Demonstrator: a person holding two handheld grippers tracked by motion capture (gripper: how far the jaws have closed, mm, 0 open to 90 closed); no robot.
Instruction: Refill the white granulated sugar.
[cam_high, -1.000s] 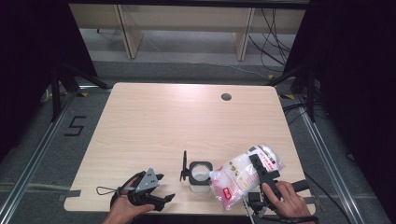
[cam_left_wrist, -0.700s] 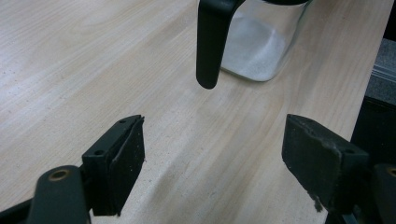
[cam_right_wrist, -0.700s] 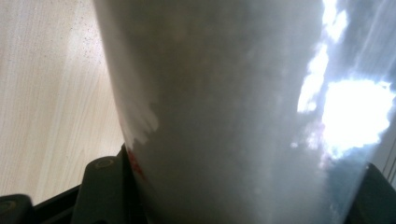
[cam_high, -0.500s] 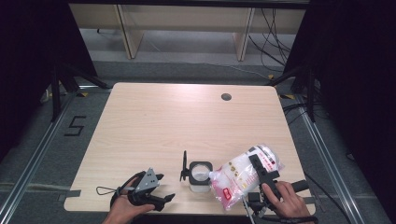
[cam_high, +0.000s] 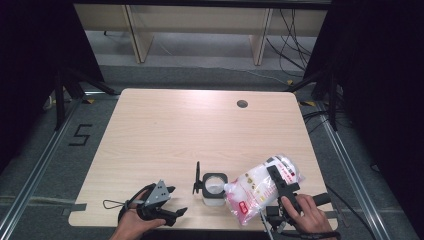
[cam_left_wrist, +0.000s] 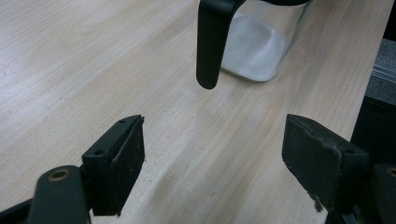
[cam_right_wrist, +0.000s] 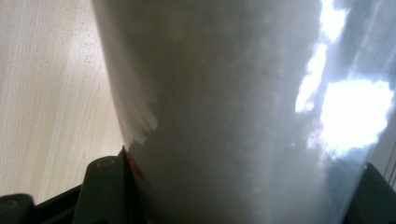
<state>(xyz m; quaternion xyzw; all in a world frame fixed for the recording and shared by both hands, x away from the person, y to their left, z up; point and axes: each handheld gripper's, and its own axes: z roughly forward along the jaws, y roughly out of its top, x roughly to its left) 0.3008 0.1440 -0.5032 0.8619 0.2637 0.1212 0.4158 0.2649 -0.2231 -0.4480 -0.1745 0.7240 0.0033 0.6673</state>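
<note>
Right tool (cam_high: 281, 181) grips bag (cam_high: 260, 187) (tilted) over jar (cam_high: 214, 187).

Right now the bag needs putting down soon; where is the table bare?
Bare: the table from the jar to the far edge and hole. Crowded: the near edge, with left gripper, jar and bag.
</note>
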